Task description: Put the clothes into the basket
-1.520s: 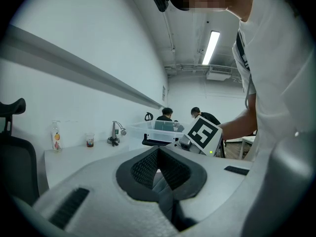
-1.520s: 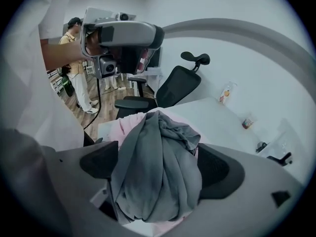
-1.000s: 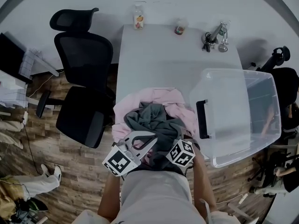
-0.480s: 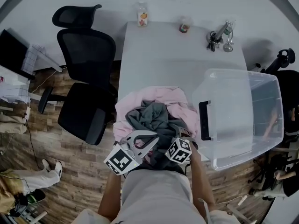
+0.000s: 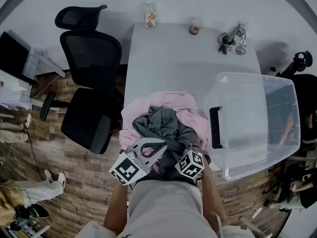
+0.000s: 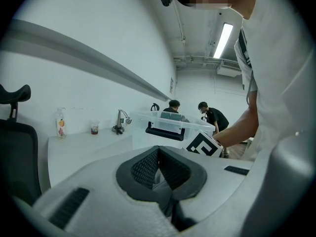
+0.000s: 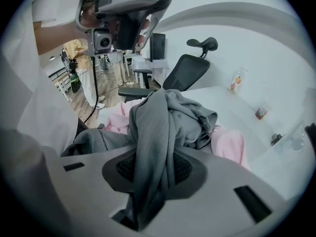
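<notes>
A heap of clothes lies at the table's near edge: a pink garment (image 5: 171,105) with a grey garment (image 5: 163,125) on top. My right gripper (image 5: 187,152) reaches down into the heap. Its jaws have just been closing, and a fold of the grey garment (image 7: 158,127) is now pinched between its pads. My left gripper (image 5: 163,147) hovers beside it over the heap's near left side, fingertips touching, with nothing hanging from it. The basket, a clear plastic bin (image 5: 277,98) with a black handle (image 5: 214,128), stands empty to the right of the heap, also visible from the left gripper (image 6: 168,125).
A black office chair (image 5: 89,83) stands left of the white table (image 5: 163,58). At the table's far edge are a bottle (image 5: 151,18), a small cup (image 5: 194,29) and metal items (image 5: 232,36). Two people (image 6: 210,115) stand behind the bin. Another dark chair (image 5: 303,95) is at right.
The right gripper's marker cube has shifted slightly toward me. The left gripper, the heap and the bin look unchanged.
</notes>
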`<move>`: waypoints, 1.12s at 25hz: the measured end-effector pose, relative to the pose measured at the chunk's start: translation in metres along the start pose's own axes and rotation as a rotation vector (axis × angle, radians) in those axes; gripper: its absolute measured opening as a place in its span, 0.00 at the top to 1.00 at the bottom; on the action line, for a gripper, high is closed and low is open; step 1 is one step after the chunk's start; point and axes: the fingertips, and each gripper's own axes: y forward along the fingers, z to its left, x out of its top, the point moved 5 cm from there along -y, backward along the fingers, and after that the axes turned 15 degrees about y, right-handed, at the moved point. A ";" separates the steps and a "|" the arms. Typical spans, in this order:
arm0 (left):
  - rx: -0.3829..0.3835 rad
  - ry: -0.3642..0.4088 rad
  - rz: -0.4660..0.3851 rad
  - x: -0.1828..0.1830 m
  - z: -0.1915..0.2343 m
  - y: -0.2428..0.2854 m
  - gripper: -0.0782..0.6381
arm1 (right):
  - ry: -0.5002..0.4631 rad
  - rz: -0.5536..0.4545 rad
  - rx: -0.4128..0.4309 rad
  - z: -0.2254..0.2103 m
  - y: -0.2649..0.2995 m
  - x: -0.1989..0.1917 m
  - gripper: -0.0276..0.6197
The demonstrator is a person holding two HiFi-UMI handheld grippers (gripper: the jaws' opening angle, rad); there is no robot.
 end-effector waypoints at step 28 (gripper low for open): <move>0.041 0.122 -0.067 0.078 0.012 -0.006 0.88 | 0.127 -0.451 -0.150 -0.012 -0.155 0.084 0.86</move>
